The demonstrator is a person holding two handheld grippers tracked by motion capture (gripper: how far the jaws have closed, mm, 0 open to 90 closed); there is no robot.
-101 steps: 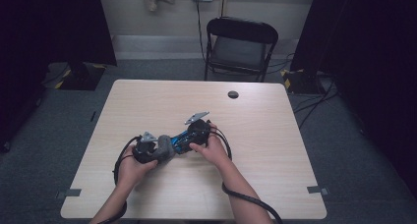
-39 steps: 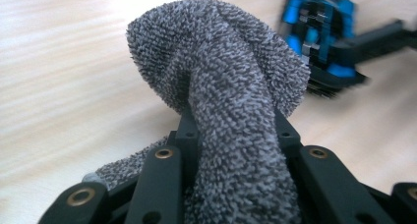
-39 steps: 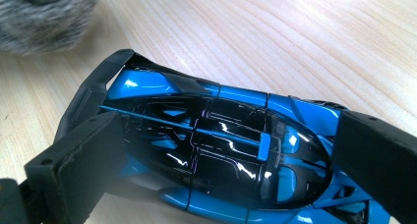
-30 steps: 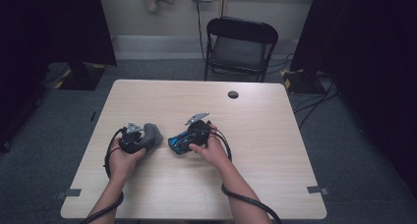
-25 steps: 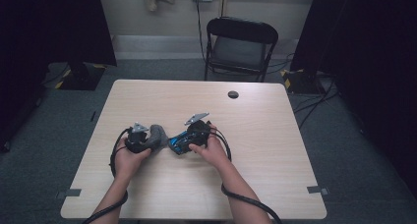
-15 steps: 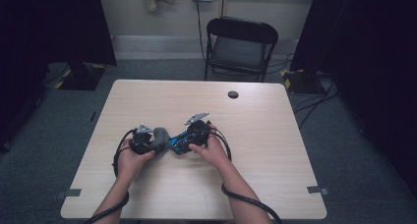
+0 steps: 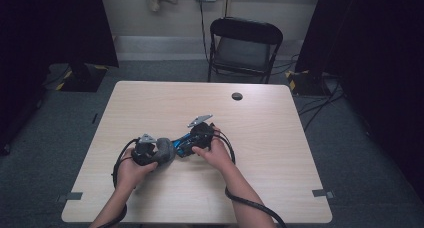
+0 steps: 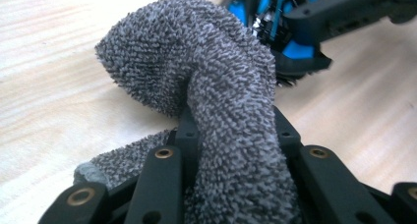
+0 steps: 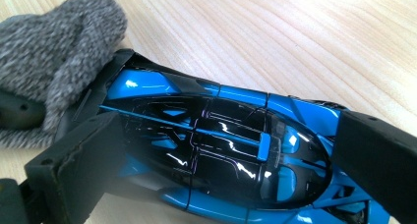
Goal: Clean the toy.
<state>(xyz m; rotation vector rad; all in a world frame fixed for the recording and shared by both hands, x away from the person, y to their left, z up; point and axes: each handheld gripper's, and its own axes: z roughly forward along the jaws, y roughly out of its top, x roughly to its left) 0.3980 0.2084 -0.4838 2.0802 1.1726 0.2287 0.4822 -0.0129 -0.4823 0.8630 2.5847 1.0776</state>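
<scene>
Since the right claw (image 7: 186, 144) is clamped across the blue and black toy car (image 9: 216, 150) and props it just above the bench (image 7: 280, 138), any hard rub from the cloth could twist the car out from between the pads. The left claw (image 7: 156, 153) is clenched on a bunched grey cloth (image 8: 206, 86), which touches the car's end. Risks: the glossy shell is slippery, the cloth's loose fold could snag the car's fins, and the grip is only on the car's flanks.
</scene>
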